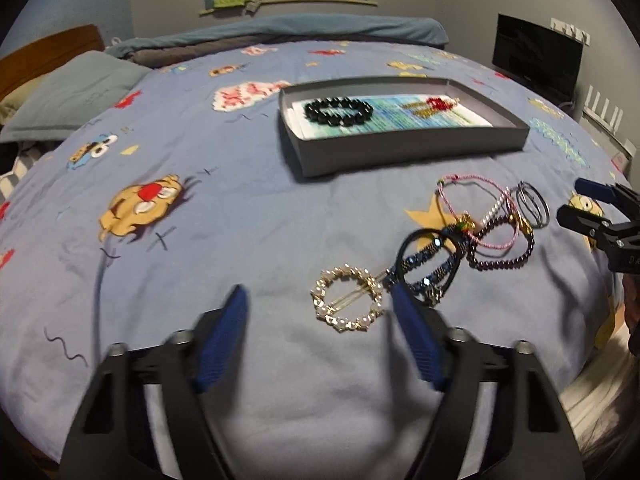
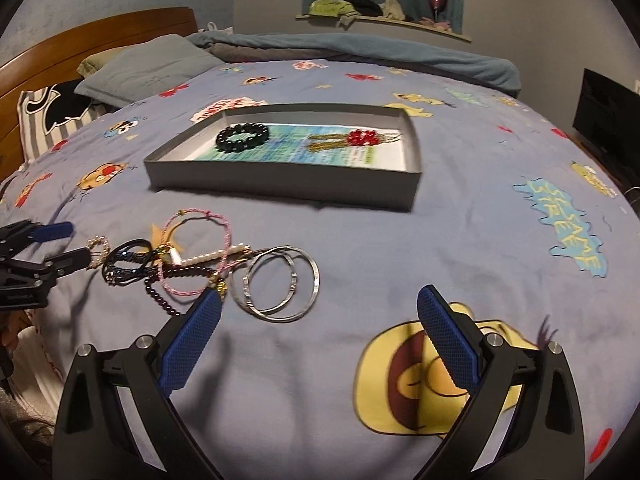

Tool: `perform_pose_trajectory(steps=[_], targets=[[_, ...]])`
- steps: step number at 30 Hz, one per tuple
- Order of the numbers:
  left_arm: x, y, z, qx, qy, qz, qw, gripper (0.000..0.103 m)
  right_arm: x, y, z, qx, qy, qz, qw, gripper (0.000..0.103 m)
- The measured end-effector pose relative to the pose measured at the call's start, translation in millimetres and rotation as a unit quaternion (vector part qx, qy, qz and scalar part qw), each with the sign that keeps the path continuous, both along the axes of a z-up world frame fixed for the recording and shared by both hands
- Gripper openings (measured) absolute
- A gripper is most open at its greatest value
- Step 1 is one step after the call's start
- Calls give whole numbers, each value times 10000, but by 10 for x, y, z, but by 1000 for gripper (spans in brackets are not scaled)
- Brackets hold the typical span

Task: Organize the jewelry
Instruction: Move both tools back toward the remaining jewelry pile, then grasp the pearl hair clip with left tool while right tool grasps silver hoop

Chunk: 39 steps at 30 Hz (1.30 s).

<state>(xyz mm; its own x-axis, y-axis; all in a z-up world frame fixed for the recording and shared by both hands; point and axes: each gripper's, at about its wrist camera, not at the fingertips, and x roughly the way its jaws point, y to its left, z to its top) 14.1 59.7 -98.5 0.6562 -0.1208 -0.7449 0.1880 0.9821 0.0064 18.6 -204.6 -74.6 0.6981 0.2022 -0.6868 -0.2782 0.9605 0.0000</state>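
A grey shallow box [image 1: 420,150] [image 2: 256,184] lies on the bed with a black bead bracelet [image 1: 339,111] [image 2: 242,137] and a red-and-gold piece [image 1: 434,105] [image 2: 352,139] inside. Nearer, a tangle of jewelry lies on the sheet: a gold pearl ring clip [image 1: 347,305] [image 2: 97,251], dark blue bracelets [image 1: 430,264] [image 2: 124,266], a pink cord [image 1: 476,208] [image 2: 200,256], a purple bead strand [image 1: 500,260] and silver bangles [image 1: 532,205] [image 2: 280,284]. My left gripper [image 1: 318,316] is open and empty just before the pearl clip. My right gripper [image 2: 320,312] is open and empty beside the bangles.
The blue cartoon-print sheet [image 2: 440,240] covers the whole bed. Pillows [image 2: 148,68] and a wooden headboard [image 2: 80,36] lie at the far left, a rolled blanket [image 2: 360,52] at the back. A dark screen [image 1: 536,56] stands on the right.
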Motion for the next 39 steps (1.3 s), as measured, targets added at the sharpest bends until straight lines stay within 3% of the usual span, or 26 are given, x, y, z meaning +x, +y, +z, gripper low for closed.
perform_pose_trajectory(steps=[9,13,19,26,29,31,39], targets=[[-11,-94,-25,-51,-45,-425,9991,56,41,100,-82,89,214,183,9996,79],[-3,-139,-57,116,-77,-491,9987,52,51,146,-111,65,264,261,9993,73],[39,-69,-78,-38,-9,-438,9990,43,79,159,-124,76,285,262,9992,71],[69,-79,-119,-50,10,-476,9989,42,153,159,-121,166,285,209,9992,67],[72,-65,-119,-102,26,-481,9988,42,182,152,-132,150,276,173,9994,58],[69,-67,-118,-86,20,-486,9988,42,188,152,-144,133,288,183,9993,47],[61,-63,-69,-108,-21,-510,9986,42,161,115,-110,229,224,203,9993,47]])
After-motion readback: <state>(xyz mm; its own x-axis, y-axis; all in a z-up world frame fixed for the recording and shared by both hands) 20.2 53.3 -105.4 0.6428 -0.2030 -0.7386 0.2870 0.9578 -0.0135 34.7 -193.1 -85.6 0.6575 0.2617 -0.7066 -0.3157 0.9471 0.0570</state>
